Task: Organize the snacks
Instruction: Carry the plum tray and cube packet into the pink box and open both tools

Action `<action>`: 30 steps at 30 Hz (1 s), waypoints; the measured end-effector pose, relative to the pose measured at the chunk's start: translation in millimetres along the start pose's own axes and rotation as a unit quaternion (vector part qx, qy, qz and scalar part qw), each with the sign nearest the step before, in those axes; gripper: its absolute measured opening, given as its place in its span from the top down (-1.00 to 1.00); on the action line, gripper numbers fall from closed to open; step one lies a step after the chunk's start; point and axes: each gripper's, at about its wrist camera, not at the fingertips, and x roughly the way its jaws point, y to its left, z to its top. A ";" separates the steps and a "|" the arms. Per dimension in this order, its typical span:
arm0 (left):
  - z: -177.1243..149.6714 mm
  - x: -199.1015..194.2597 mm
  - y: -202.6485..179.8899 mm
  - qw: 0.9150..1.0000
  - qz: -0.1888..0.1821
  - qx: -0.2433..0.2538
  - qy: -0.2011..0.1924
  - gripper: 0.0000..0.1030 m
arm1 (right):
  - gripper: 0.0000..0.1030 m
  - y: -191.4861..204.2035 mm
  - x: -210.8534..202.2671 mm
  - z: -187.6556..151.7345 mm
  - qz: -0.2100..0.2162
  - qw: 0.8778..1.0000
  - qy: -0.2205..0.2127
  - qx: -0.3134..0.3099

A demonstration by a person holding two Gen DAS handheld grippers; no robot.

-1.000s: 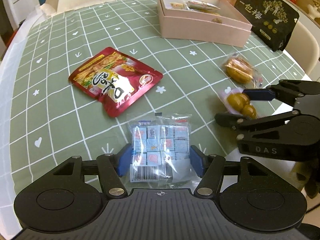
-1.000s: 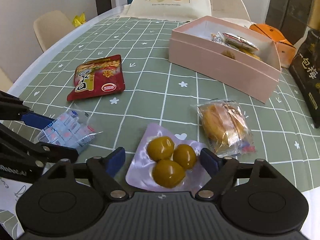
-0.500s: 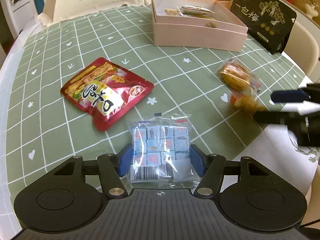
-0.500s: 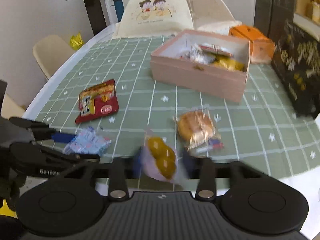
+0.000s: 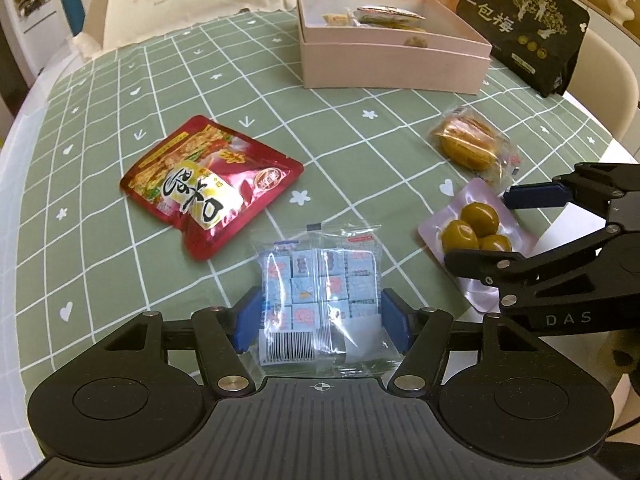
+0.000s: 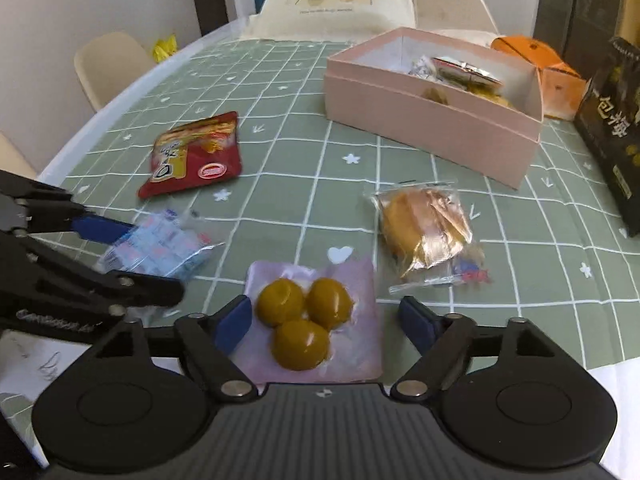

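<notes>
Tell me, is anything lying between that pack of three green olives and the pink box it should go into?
Yes, partly. The wrapped pastry lies on the tablecloth between the olive pack and the pink box, slightly to the right. Lifted over it, the pack meets nothing else visible. The right gripper already straddles the pack, jaws open.

— Any lettering you can read?
— "DAS" in pale letters on the black right gripper (image 5: 520,228); "一包梅" in gold on the tall black pouch (image 5: 520,24).
— The red foil packet (image 5: 208,184)?
— Big characters, unclear.
</notes>
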 end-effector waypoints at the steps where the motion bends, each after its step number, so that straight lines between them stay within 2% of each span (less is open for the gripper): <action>1: 0.3 0.2 -0.4 1.000 0.000 0.000 0.001 -0.33 | -0.50 1.6 -0.2 0.6 -0.003 1.000 0.003 -0.001; 2: 0.6 0.5 -1.1 1.000 0.001 0.000 0.001 -0.35 | -0.23 4.6 -1.9 1.0 -0.007 1.000 0.006 -0.005; 6: 0.3 2.0 -4.0 1.000 0.005 0.006 -0.001 -0.42 | -0.20 20.9 -16.7 -0.3 -0.047 0.998 0.003 -0.044; 10: 0.1 4.0 -3.3 1.000 0.006 0.004 -0.012 -0.46 | -0.20 0.3 -45.8 8.2 0.000 1.000 -0.012 0.010; 13: 1.8 6.3 -3.3 1.000 0.012 0.001 -0.022 -0.47 | -0.21 -15.8 -65.8 15.8 0.006 0.998 -0.036 0.043; 15: 4.1 6.3 -3.7 1.000 0.010 0.007 -0.026 -0.29 | -0.21 -22.8 -72.8 18.7 -0.002 0.997 -0.046 0.057; 18: 7.4 2.2 -5.6 0.999 -0.024 0.006 -0.029 -0.25 | -0.21 -32.9 -79.2 18.5 -0.018 0.996 -0.048 0.079; 21: 16.4 -16.3 -14.7 0.996 -0.063 0.006 -0.057 -0.25 | -0.22 -39.9 -89.7 11.9 -0.027 0.994 -0.050 0.091; 24: 50.1 -44.2 -20.6 0.987 -0.110 -0.005 -0.114 -0.25 | -0.22 -44.7 -103.9 2.3 -0.043 0.993 -0.060 0.093; 27: 99.1 -60.8 -21.4 0.975 -0.133 -0.025 -0.174 -0.26 | -0.23 -54.1 -112.7 -3.5 -0.058 0.989 -0.067 0.119; 28: 116.0 -62.3 -19.0 0.970 -0.140 -0.038 -0.194 -0.26 | -0.23 -56.8 -114.4 -4.8 -0.062 0.987 -0.067 0.129; 30: 151.4 -58.7 -13.5 0.953 -0.168 -0.073 -0.241 -0.28 | -0.23 -59.8 -117.6 -6.6 -0.069 0.984 -0.069 0.147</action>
